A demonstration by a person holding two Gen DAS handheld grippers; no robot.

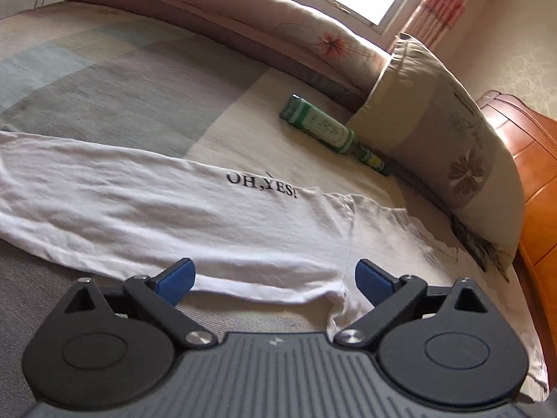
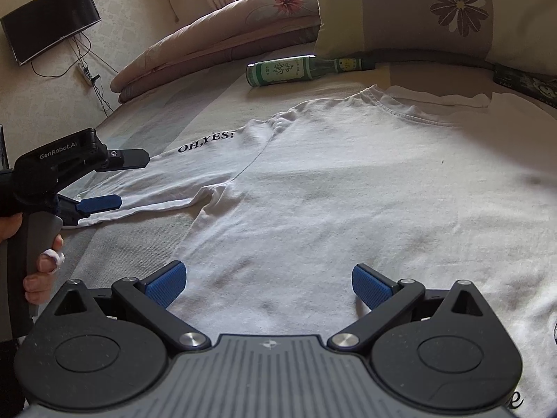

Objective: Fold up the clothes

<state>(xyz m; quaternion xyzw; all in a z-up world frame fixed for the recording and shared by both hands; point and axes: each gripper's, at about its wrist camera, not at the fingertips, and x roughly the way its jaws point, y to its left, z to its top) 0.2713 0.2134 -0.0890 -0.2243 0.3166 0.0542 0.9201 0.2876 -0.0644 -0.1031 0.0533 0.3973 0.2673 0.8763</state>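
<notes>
"OH,YES!" sits in black letters on the sleeve of the white shirt (image 2: 348, 181). My left gripper (image 2: 118, 179) carries "GenRobot.AI" in pale print on its black body. The green bottle (image 2: 278, 71) at the far side has a label I can't read.

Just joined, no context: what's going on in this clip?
A person holds a gripper in each hand over a white long-sleeved shirt spread flat on a bed. The left gripper is open around the edge of the sleeve printed "OH,YES!", not yet closed on it. The right gripper hovers open above the shirt's body. No fold has been made. A green bottle lies beside a pillow.
</notes>
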